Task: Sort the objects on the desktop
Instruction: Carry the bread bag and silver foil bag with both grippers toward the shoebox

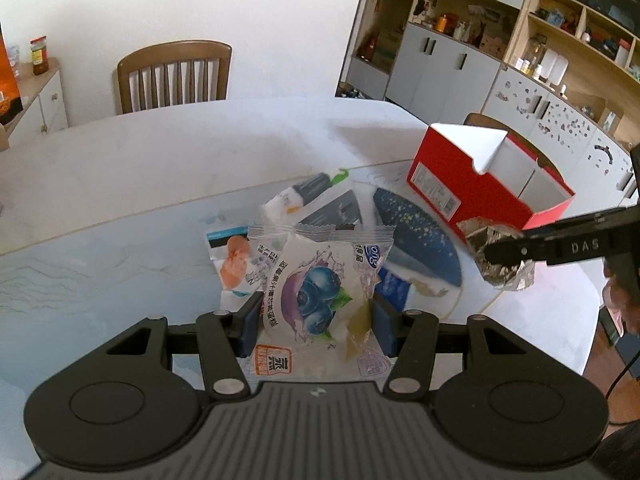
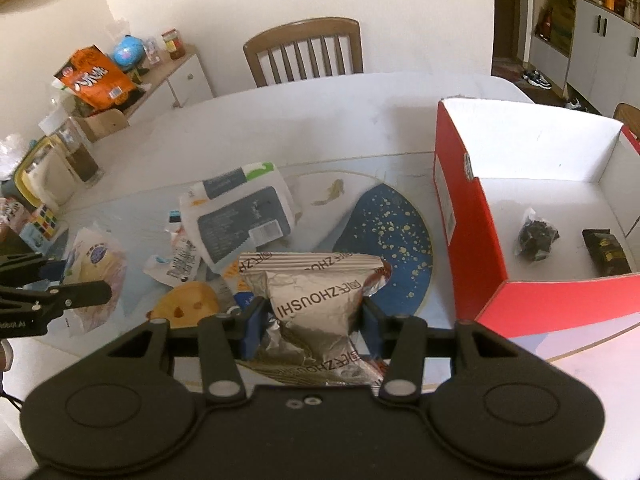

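Note:
My left gripper (image 1: 316,322) is shut on a clear blueberry cake packet (image 1: 320,292), held above the table. The right gripper (image 2: 314,324) is shut on a silver foil snack pack (image 2: 316,300); in the left wrist view the same foil pack (image 1: 498,254) shows at the right, pinched by that gripper's black finger. A red shoe box (image 2: 468,216) with a white inside stands open at the right, with two small dark packets (image 2: 536,238) on its floor. In the right wrist view the blueberry packet (image 2: 98,276) hangs at the left edge in the left gripper (image 2: 60,284).
Tissue packs (image 2: 240,220), small sachets and a yellow packet (image 2: 188,300) lie heaped on the glass table top by a dark blue speckled mat (image 2: 396,240). A wooden chair (image 2: 306,54) stands at the far side. Jars, a cube and boxes crowd the left edge (image 2: 48,184).

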`<move>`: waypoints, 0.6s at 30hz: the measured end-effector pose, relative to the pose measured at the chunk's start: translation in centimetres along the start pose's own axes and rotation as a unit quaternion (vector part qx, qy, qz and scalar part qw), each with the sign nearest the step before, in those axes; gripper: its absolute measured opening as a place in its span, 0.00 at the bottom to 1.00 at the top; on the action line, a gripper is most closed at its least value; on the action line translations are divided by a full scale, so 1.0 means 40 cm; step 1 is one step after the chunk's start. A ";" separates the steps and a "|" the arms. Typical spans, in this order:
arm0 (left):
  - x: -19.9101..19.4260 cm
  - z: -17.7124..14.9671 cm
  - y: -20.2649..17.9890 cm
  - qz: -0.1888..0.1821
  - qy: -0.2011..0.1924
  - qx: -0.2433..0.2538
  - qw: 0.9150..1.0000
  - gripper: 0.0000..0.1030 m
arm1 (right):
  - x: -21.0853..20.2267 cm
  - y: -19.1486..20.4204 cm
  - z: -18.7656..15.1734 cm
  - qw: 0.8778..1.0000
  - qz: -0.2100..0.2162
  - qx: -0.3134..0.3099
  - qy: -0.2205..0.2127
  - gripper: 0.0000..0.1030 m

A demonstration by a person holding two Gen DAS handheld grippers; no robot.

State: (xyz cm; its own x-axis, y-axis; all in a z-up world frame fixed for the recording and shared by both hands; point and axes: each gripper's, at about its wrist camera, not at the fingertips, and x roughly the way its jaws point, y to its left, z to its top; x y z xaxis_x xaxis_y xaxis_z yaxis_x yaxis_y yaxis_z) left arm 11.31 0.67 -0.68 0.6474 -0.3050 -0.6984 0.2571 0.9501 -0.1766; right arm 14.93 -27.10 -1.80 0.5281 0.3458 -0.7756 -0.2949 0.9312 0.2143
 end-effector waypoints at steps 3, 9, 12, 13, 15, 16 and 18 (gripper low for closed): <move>-0.021 0.015 -0.028 0.002 -0.005 -0.001 1.000 0.53 | -0.024 -0.003 0.000 1.000 0.010 0.000 -0.008 0.47; -0.059 0.048 -0.084 -0.003 -0.015 0.002 1.000 0.53 | -0.077 -0.011 0.004 0.999 0.021 -0.005 -0.025 0.47; -0.073 0.064 -0.117 -0.011 -0.021 0.011 1.000 0.53 | -0.101 -0.016 0.011 0.999 0.023 -0.011 -0.030 0.47; -0.076 0.069 -0.128 -0.013 -0.023 0.012 1.000 0.53 | -0.110 -0.018 0.014 0.999 0.023 -0.014 -0.032 0.47; -0.080 0.080 -0.146 -0.019 -0.027 0.010 0.999 0.53 | -0.131 -0.025 0.021 0.999 0.023 -0.018 -0.038 0.47; -0.083 0.086 -0.154 -0.023 -0.028 0.008 0.999 0.53 | -0.140 -0.030 0.024 0.999 0.022 -0.018 -0.041 0.47; -0.084 0.097 -0.174 -0.028 -0.030 0.011 0.999 0.53 | -0.158 -0.041 0.029 0.999 0.021 -0.018 -0.046 0.47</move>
State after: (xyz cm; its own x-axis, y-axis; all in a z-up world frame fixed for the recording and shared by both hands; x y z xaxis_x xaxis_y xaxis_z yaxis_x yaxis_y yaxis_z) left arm 10.14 -5.18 5.58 0.6739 -0.3608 -0.6447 0.3084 0.9304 -0.1982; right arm 13.01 -30.68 3.45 0.5855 0.3950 -0.7079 -0.3451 0.9116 0.2233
